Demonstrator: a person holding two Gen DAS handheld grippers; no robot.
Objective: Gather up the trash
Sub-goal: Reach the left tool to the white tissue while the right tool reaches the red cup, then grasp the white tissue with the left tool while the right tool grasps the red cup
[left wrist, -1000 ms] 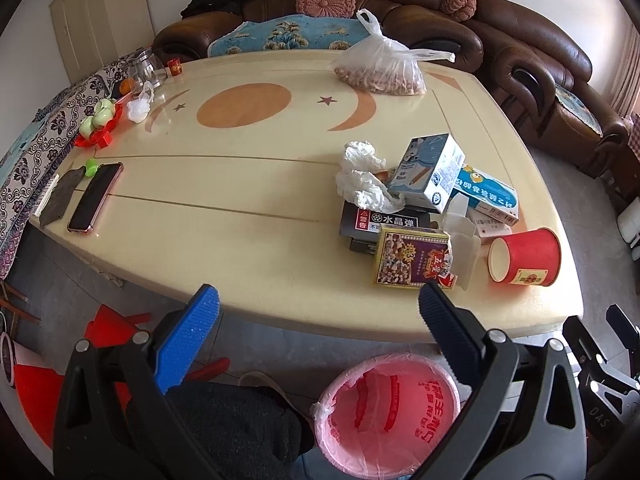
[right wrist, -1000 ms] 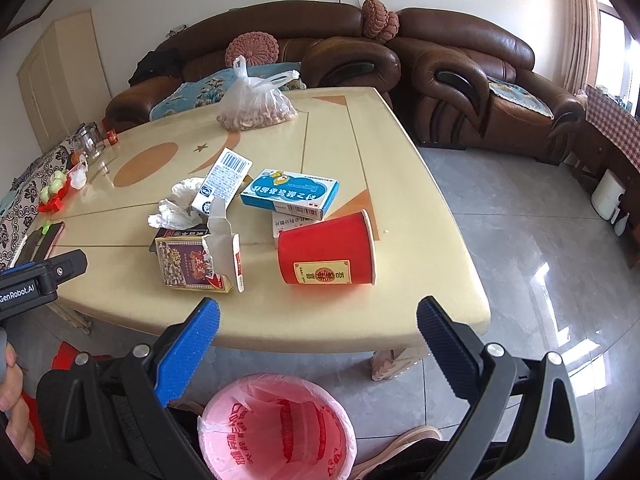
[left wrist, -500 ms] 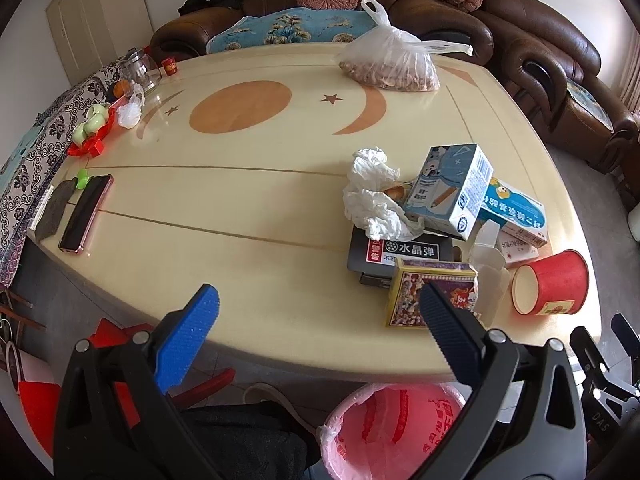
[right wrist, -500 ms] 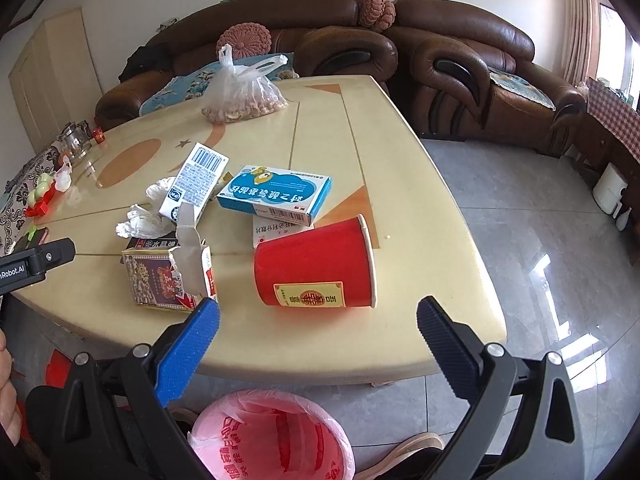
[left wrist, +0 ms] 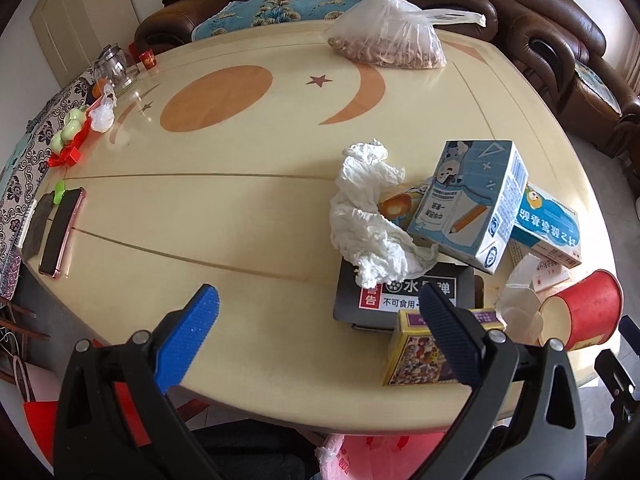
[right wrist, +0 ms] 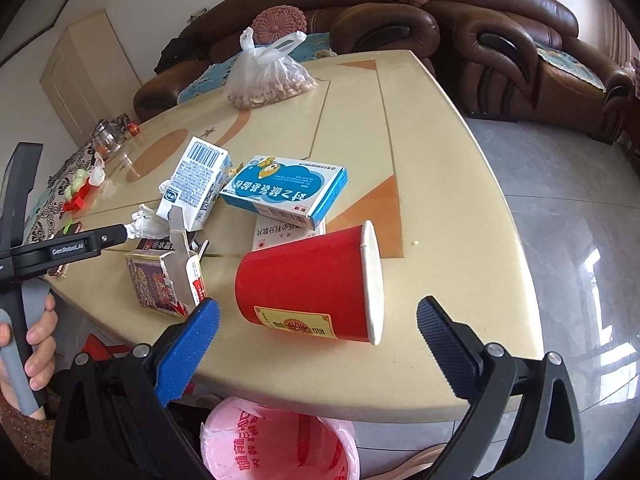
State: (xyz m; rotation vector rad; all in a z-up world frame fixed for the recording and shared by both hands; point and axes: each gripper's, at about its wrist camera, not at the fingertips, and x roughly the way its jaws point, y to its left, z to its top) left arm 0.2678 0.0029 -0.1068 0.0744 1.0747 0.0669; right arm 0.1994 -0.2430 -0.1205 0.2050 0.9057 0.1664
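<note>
Both grippers, left (left wrist: 316, 312) and right (right wrist: 318, 326), gape empty; red cup (right wrist: 312, 286) lies sideways near the table's (right wrist: 440, 208) front edge.

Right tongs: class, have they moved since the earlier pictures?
Yes. The right tongs have advanced toward the table; the red cup now looms larger, nearer.

Far edge of the table (left wrist: 248, 208) has a plastic bag of peanuts (left wrist: 390, 46). Over on the left edge there's a phone (left wrist: 62, 232) lying flat, some red and green toys (left wrist: 70, 138), plus a glass teapot (left wrist: 114, 66) at the far-left corner. Brown leather sofa (right wrist: 516, 46) behind.
</note>
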